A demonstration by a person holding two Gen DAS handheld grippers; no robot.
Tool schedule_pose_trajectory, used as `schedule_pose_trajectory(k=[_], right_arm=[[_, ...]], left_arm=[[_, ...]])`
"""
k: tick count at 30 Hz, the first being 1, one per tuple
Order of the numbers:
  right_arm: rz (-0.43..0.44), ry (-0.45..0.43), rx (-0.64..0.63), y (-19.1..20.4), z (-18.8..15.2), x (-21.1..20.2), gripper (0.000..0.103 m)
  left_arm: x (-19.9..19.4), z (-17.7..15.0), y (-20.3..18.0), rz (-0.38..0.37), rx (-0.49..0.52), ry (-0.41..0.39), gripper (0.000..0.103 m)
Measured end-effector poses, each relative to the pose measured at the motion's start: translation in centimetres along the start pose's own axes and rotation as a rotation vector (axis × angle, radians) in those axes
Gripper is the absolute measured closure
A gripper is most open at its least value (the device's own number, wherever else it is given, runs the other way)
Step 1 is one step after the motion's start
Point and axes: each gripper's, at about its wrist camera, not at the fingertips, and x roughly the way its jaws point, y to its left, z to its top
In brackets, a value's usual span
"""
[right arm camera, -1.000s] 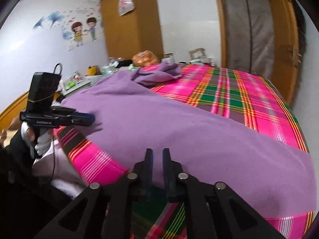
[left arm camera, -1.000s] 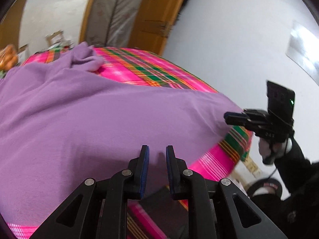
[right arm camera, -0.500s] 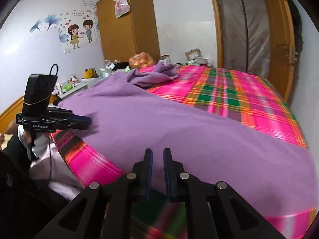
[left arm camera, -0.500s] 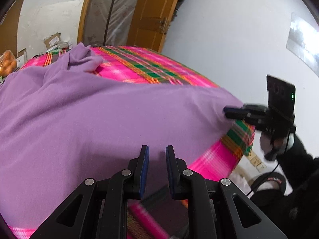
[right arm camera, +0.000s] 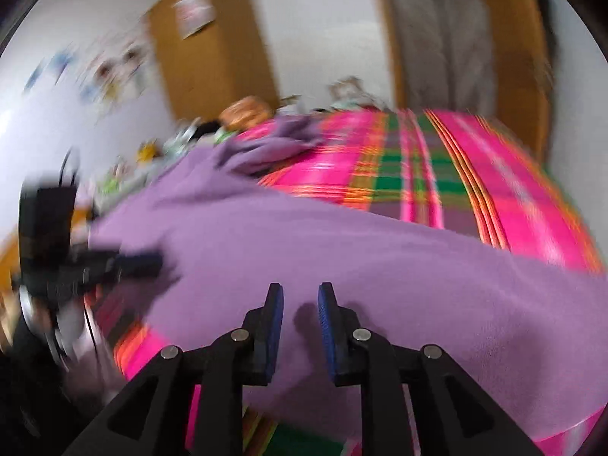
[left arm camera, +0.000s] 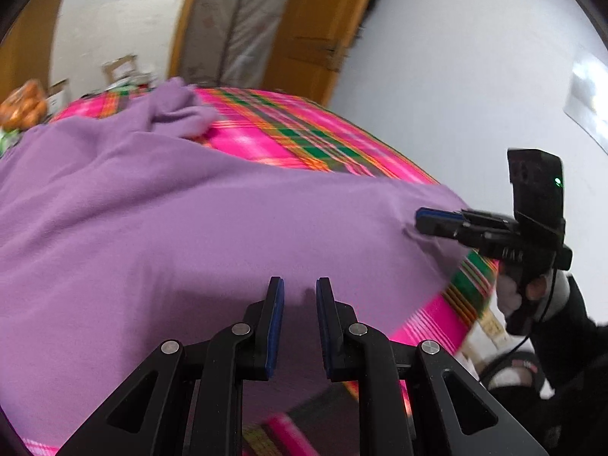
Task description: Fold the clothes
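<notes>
A large purple garment (left arm camera: pixel 182 220) lies spread over a bed with a pink and green plaid cover (left arm camera: pixel 296 129). It also shows in the right wrist view (right arm camera: pixel 342 258), with a bunched part at the far end (right arm camera: pixel 273 144). My left gripper (left arm camera: pixel 298 288) is open a little, with nothing between its fingers, over the garment's near edge. My right gripper (right arm camera: pixel 300 294) is open a little and empty, over the near edge too. The right gripper shows from the side in the left wrist view (left arm camera: pixel 437 220), its tip over the garment's corner. The left gripper shows blurred in the right wrist view (right arm camera: pixel 140 262).
A wooden wardrobe (right arm camera: pixel 212 45) and a wooden door (right arm camera: pixel 509 38) stand behind the bed. Clutter and an orange bag (right arm camera: pixel 243 112) sit at the bed's far left. A white wall (left arm camera: pixel 456 76) is on the right. The bed's near edge (left arm camera: pixel 448 311) drops to the floor.
Both grippers moved forward over the garment's near edge. The right gripper's fingers spread a little wider. The right wrist view is now blurred by motion.
</notes>
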Motion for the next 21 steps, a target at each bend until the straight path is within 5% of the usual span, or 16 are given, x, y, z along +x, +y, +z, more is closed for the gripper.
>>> schedule_pose_trajectory(k=[5, 8, 12, 15, 21], right_arm=[[0.008, -0.048, 0.473, -10.6, 0.3, -1.2, 0.083], [-0.053, -0.121, 0.746, -18.0, -1.1, -3.6, 0.103], [-0.283, -0.248, 0.885, -22.7, -2.1, -7.9, 0.101], [-0.31, -0.29, 0.912, -23.3, -1.7, -8.6, 0.087], [-0.18, -0.122, 0.727, -20.4, 2.2, -3.2, 0.087]], left_arm=[[-0.6, 0.8, 2.7, 0.077, -0.095, -0.03, 0.085], [-0.1, 0.8, 3.9, 0.115, -0.127, -0.012, 0.085], [0.3, 0.5, 4.5, 0.112, -0.142, -0.009, 0.086], [0.2, 0.5, 4.8, 0.102, -0.152, -0.012, 0.086], [0.0, 0.3, 5.1, 0.083, -0.171, -0.019, 0.086]])
